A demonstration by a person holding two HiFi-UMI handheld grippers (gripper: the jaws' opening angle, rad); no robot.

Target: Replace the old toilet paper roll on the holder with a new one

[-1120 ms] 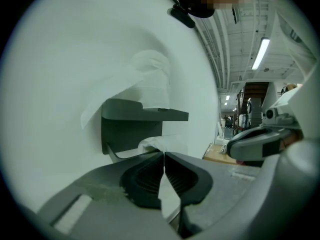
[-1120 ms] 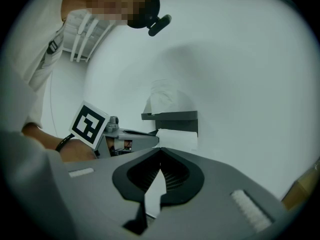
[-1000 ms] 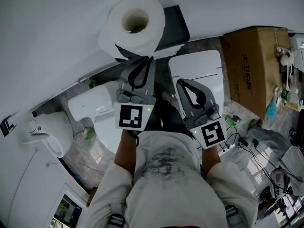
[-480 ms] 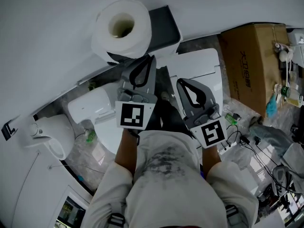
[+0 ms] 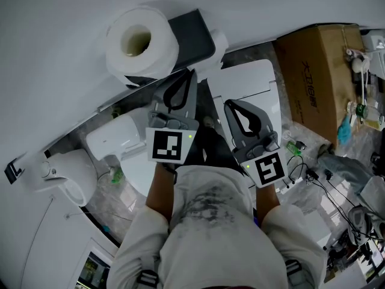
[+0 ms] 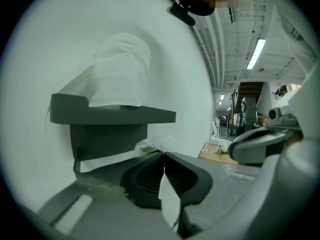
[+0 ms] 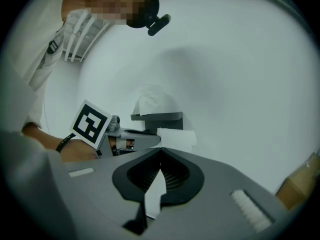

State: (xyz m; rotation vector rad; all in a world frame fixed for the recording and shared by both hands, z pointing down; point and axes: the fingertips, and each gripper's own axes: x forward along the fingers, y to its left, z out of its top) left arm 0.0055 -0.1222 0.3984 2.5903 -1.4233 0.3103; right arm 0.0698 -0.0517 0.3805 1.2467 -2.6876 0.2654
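Head view: the left gripper (image 5: 189, 76) and right gripper (image 5: 228, 105) are both closed and empty, near the wall holder (image 5: 194, 32). A new roll (image 5: 141, 41) sits on top; the old roll (image 7: 177, 137) hangs beneath. Open one gripper first, then slide the old roll off sideways without knocking the new one.

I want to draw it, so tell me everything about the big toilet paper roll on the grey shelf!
The toilet paper roll is white, soft-looking and fat, nearly full. It stands on end on the dark grey holder shelf, close by the white wall, with its hollow middle facing up. A loose bit of paper hangs at one side. Only the shelf is seen touching it.
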